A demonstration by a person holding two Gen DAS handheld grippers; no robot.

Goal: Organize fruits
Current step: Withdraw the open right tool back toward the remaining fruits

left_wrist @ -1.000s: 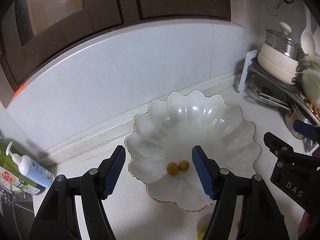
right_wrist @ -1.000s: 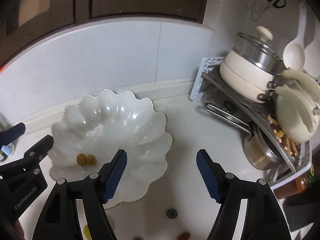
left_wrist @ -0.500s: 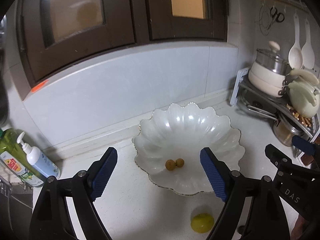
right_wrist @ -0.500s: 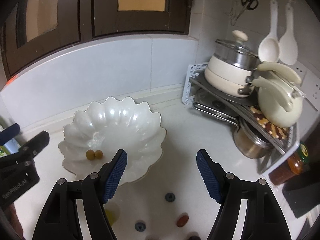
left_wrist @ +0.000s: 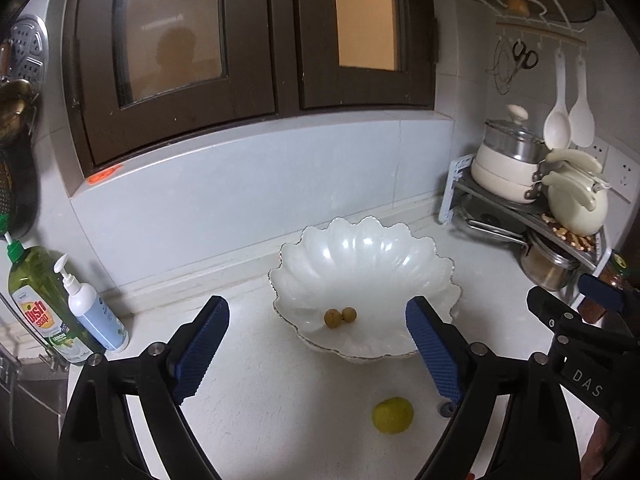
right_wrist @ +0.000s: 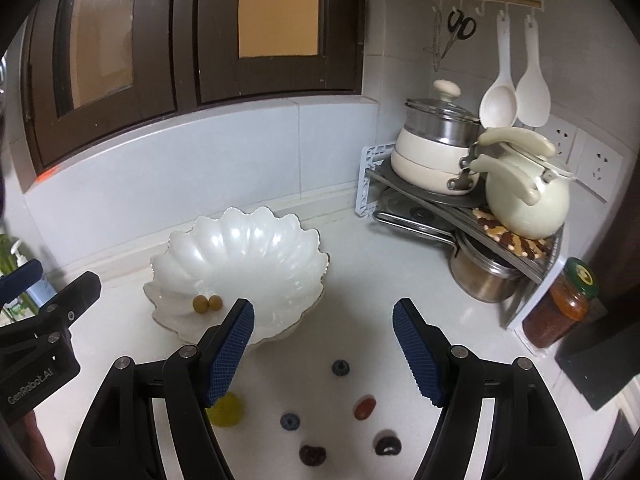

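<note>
A white scalloped bowl (left_wrist: 362, 264) (right_wrist: 240, 252) stands on the counter with two small yellow-brown fruits (left_wrist: 340, 316) (right_wrist: 207, 303) in it. In front of the bowl lie a yellow-green round fruit (left_wrist: 393, 415) (right_wrist: 226, 410), two blueberries (right_wrist: 340, 367) (right_wrist: 289, 421), a red grape (right_wrist: 365, 408) and two dark fruits (right_wrist: 313, 454) (right_wrist: 387, 445). My left gripper (left_wrist: 316, 344) hangs above the counter before the bowl, its jaws opening with nothing between them. My right gripper (right_wrist: 323, 344) is open and empty above the loose fruits.
A corner rack (right_wrist: 436, 204) at the right holds a pot (right_wrist: 436, 156), a kettle (right_wrist: 528, 200) and a steel pan. A jar (right_wrist: 560, 304) stands beside it. Dish soap (left_wrist: 36, 300) and a pump bottle (left_wrist: 96, 316) stand at the left by the sink edge.
Both grippers have pulled back and risen from the bowl, so more of the counter and the loose fruits show. The left jaws have spread wider.
</note>
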